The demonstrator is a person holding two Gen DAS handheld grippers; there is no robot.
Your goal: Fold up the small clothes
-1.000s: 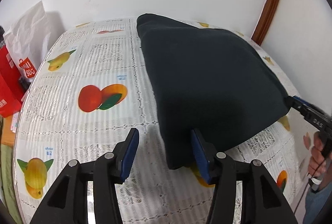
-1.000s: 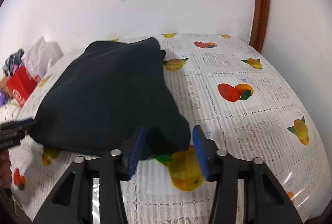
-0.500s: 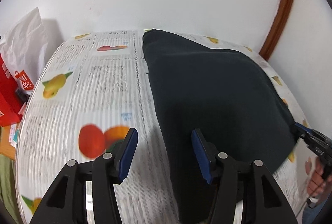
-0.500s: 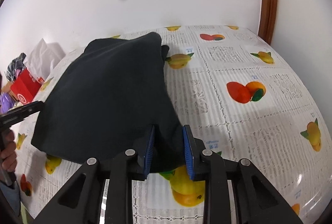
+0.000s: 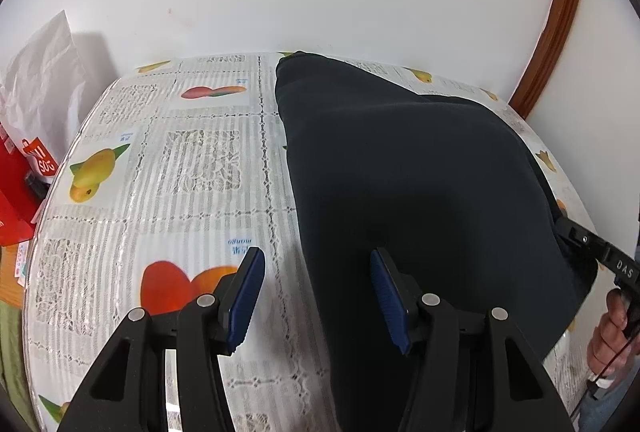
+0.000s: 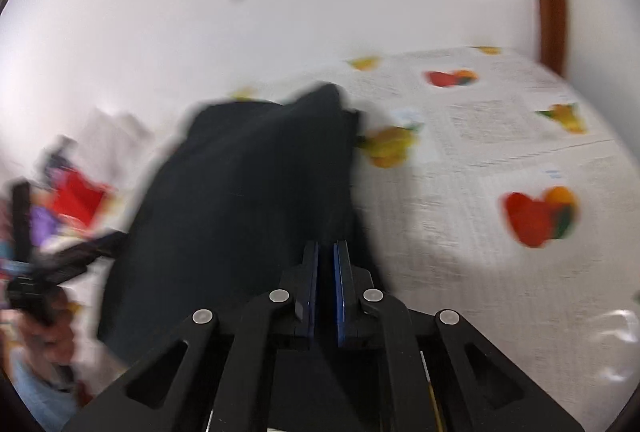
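Note:
A black garment (image 5: pixel 400 192) lies folded on a table with a fruit-print cloth (image 5: pixel 180 172). My left gripper (image 5: pixel 316 284) is open, its jaws straddling the garment's left edge near the front corner; the right finger sits over the cloth, the left over bare tablecloth. In the blurred right wrist view my right gripper (image 6: pixel 326 264) is shut on the garment's near right corner (image 6: pixel 248 192) and holds it lifted. The right gripper (image 5: pixel 600 256) also shows at the garment's right corner in the left wrist view.
A white paper bag (image 5: pixel 44 72) and a red bag (image 5: pixel 24 176) stand off the table's left edge. A white wall lies close behind the table. A brown wooden door frame (image 5: pixel 556 12) rises at the back right.
My right gripper closed on the garment's corner and is lifting it, moving fast. My left gripper moved forward along the garment's left edge and stayed open.

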